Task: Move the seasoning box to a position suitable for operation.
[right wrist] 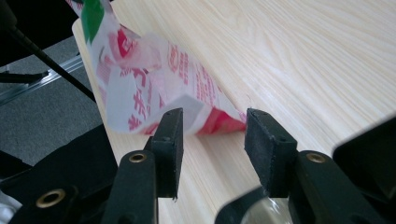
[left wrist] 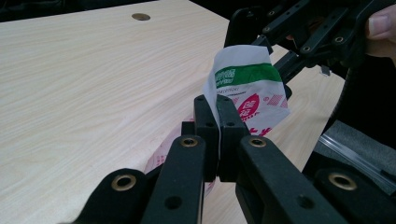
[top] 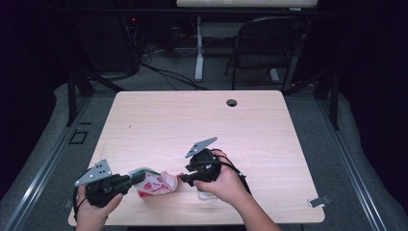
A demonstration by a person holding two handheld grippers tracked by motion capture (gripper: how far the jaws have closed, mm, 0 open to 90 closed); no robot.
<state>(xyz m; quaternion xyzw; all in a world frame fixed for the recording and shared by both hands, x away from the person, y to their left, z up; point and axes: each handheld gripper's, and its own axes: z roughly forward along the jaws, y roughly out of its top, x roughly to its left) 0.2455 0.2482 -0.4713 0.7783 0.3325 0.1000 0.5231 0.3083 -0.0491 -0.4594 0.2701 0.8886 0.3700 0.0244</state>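
Note:
A white plastic bag (top: 154,183) with red print and a green band lies near the front edge of the wooden table (top: 192,120). My left gripper (top: 137,179) is shut on its left end. In the left gripper view the pads (left wrist: 217,105) pinch the film and the bag (left wrist: 247,88) stands up beyond them. My right gripper (top: 184,179) is at the bag's right end and is open. In the right gripper view its jaws (right wrist: 212,123) stand apart, with the bag's red corner (right wrist: 219,122) lying between them on the wood, untouched by the pads.
A clear plastic piece (top: 207,195) lies under the right hand. The table has a cable hole (top: 232,102) at the back. A small metal clip (top: 318,202) sits at the front right edge. A folding chair (top: 269,43) stands beyond the table.

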